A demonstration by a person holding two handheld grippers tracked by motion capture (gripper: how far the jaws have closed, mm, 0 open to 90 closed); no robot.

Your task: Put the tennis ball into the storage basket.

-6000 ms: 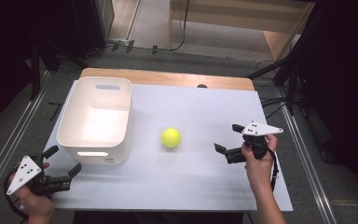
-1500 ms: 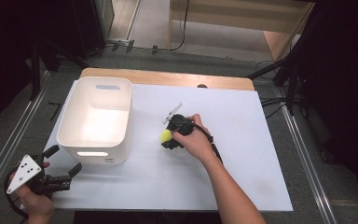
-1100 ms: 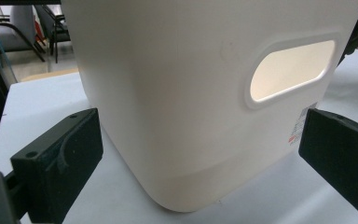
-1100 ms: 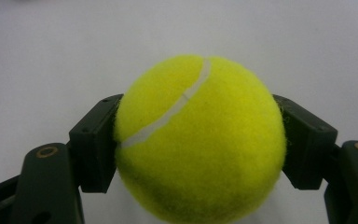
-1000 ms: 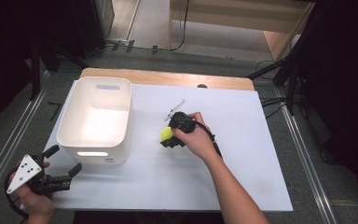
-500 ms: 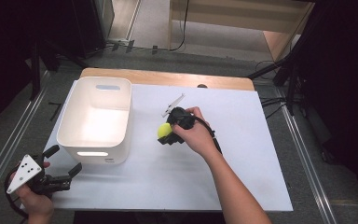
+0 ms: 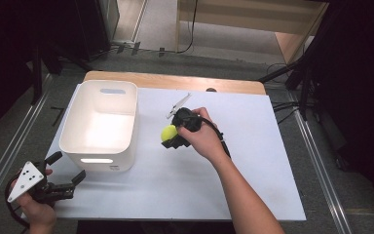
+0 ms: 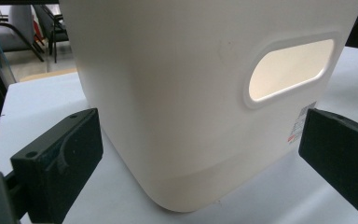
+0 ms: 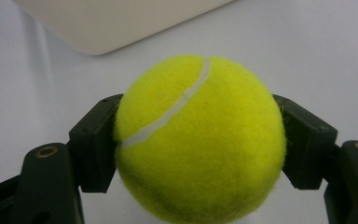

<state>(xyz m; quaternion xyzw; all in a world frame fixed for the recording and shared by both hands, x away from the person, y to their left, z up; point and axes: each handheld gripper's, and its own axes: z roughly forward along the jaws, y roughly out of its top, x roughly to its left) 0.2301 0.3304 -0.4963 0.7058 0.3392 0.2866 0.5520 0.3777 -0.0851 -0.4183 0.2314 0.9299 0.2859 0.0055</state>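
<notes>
White sheeting covers the desk [image 7: 185,195], which has a wooden strip along its far edge and dark floor on all sides. Above the middle of the desk, the right hand-held gripper [image 7: 171,138] clamps a yellow-green tennis ball [image 7: 168,132] between its two black jaws; in the right gripper view the ball [image 9: 200,140] is pressed on both sides, its white seam running across the front, with the desk surface beneath it. Just to the left of the ball stands a white bin [image 7: 101,126] with a cut-out handle in its near wall. At the desk's near left corner, the left hand-held gripper [image 7: 65,168] rests with its jaws spread wide and nothing between them, pointed at the bin's near wall [image 8: 205,93], which rises close in front.
</notes>
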